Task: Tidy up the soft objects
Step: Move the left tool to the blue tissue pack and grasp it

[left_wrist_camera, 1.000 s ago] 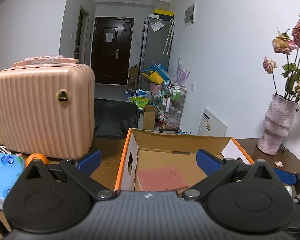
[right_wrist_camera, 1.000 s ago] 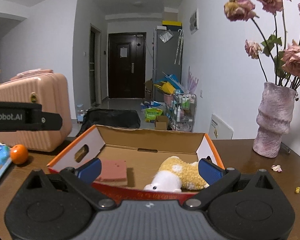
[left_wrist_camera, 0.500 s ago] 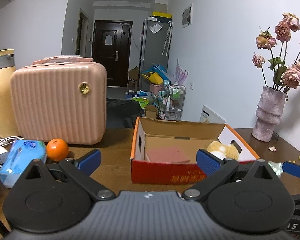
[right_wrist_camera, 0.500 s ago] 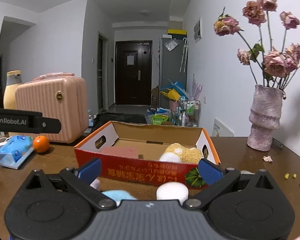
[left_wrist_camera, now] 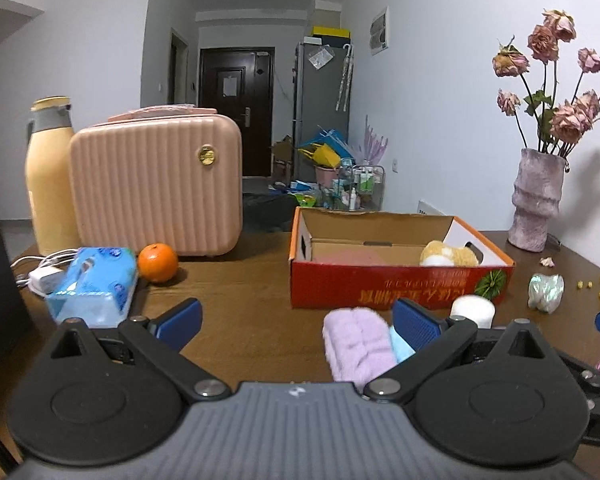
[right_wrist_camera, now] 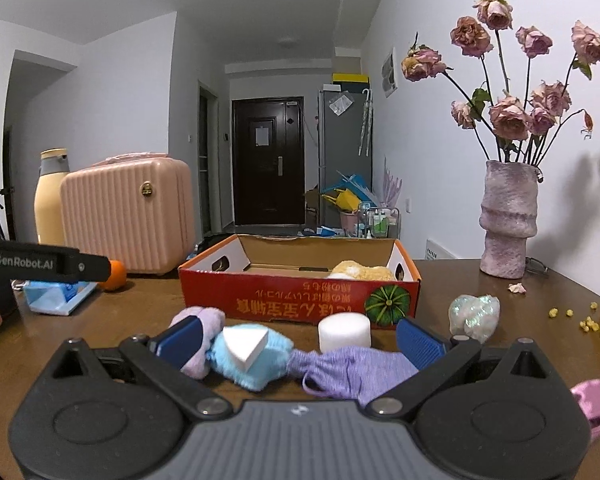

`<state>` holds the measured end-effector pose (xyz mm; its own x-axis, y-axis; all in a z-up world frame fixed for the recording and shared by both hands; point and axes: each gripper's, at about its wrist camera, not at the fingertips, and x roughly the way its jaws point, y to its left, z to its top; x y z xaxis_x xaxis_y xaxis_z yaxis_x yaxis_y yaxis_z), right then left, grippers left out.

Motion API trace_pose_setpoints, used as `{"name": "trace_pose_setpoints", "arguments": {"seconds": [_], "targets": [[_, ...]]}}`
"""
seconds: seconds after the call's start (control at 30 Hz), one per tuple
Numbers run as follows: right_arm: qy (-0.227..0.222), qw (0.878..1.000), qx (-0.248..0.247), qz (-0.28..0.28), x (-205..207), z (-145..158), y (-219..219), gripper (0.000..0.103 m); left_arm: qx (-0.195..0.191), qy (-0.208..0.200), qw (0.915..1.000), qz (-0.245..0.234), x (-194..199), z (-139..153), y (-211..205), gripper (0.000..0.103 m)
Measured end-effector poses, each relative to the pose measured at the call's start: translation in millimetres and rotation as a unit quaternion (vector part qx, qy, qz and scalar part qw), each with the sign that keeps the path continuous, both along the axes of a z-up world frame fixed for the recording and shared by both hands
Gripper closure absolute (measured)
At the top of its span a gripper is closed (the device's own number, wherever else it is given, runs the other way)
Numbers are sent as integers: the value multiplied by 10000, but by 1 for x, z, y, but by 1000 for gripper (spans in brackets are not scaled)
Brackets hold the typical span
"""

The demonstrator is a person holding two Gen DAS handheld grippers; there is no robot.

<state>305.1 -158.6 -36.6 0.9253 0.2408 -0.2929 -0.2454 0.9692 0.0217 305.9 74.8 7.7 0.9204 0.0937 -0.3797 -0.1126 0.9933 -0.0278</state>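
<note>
Tools, left [left_wrist_camera: 296, 320] and right [right_wrist_camera: 298, 338], both gape unloaded before the red cardboard box [right_wrist_camera: 300, 294]; lilac plush [left_wrist_camera: 358, 346] lies just before it.

right tool [right_wrist_camera: 300, 338] wide apart, soft items before red box [right_wrist_camera: 300, 298]

- Left tongs [left_wrist_camera: 296, 322]: two blue ribbed pads are sitting on black angular arms, each arm showing a silver pivot screw near its base.
- Right tongs [right_wrist_camera: 298, 338]: the same blue pads, black arms and silver screws are showing.
- Behind each pair, a grey ridged housing with round black discs is filling the lower frame.
- White "GenRobot.AI" lettering is showing on a black bar, left of the right tongs.
</note>
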Motion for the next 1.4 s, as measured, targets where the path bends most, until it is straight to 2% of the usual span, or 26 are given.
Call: {"name": "trace_pose_setpoints", "arguments": {"seconds": [0.27,0.47,0.8,1.07,1.4], "targets": [[104,9997,-165,155,-33,-17,-1,0,32,241,9997,-65,-37,-24,-7,0],[205,9992,-292,184,-46,-26,2,0,17,183,9998,-79,-60,-30,-7,0],[299,9989,-311,186,-59,-33,-3,0,7,393,9989,-239,-87,-45,-4,0],[384,9985,-322,201,-57,-36,-2,0,52,645,9971,-392,-85,-56,-9,0],[631,9979,-144,67,-49,-39,-9,0,118,1128,9916,-620,-62,-74,-14,0]]}}
